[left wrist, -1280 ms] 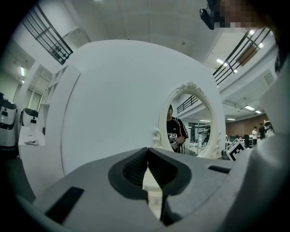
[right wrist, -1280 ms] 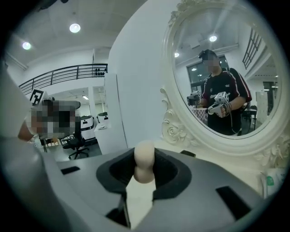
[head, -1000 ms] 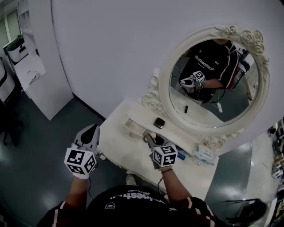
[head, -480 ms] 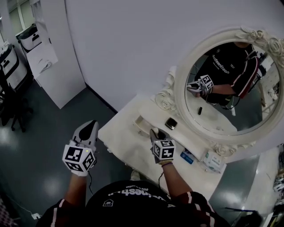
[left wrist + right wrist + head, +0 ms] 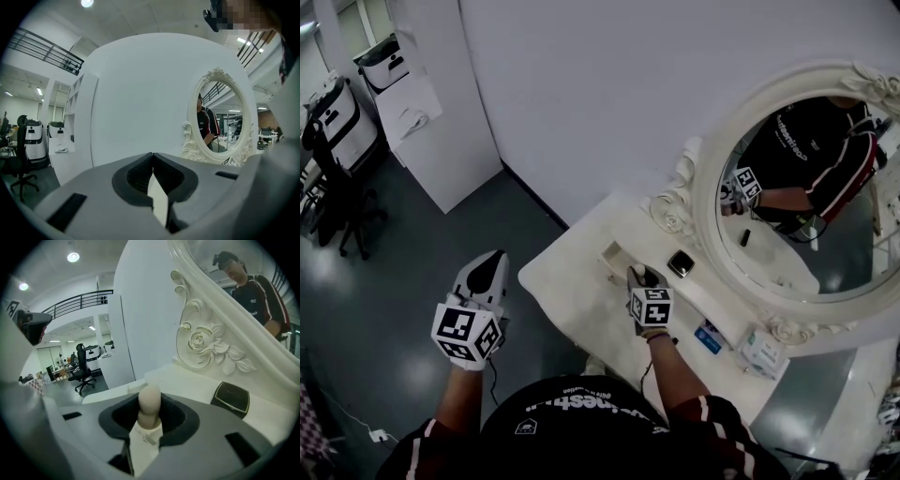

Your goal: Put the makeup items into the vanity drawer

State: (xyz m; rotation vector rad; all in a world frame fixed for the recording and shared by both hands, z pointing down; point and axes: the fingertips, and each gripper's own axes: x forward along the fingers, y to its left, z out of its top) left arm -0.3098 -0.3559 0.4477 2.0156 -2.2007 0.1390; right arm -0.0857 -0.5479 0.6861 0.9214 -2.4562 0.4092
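My right gripper [image 5: 645, 276] hovers over the white vanity top [image 5: 572, 292], between a small open white drawer [image 5: 617, 254] and a black compact [image 5: 681, 263]. A beige egg-shaped makeup sponge [image 5: 149, 405] sits pinched between the right gripper's [image 5: 150, 414] jaws, which are opening. The compact [image 5: 230, 398] lies just right of it at the foot of the mirror frame. My left gripper [image 5: 487, 269] hangs off the vanity's left edge over the floor. In the left gripper view its jaws [image 5: 153, 158] are shut with nothing between them.
An oval mirror with a carved white frame [image 5: 705, 187] rises behind the vanity. A blue item [image 5: 708, 338] and a white box [image 5: 761, 352] lie at the right end. A white cabinet [image 5: 441, 141] and an office chair [image 5: 342, 202] stand to the left.
The head view has swung left, so the vanity sits further right in the picture. My right gripper has moved left, closer to the small drawer, with the sponge still in it. The left gripper has barely moved.
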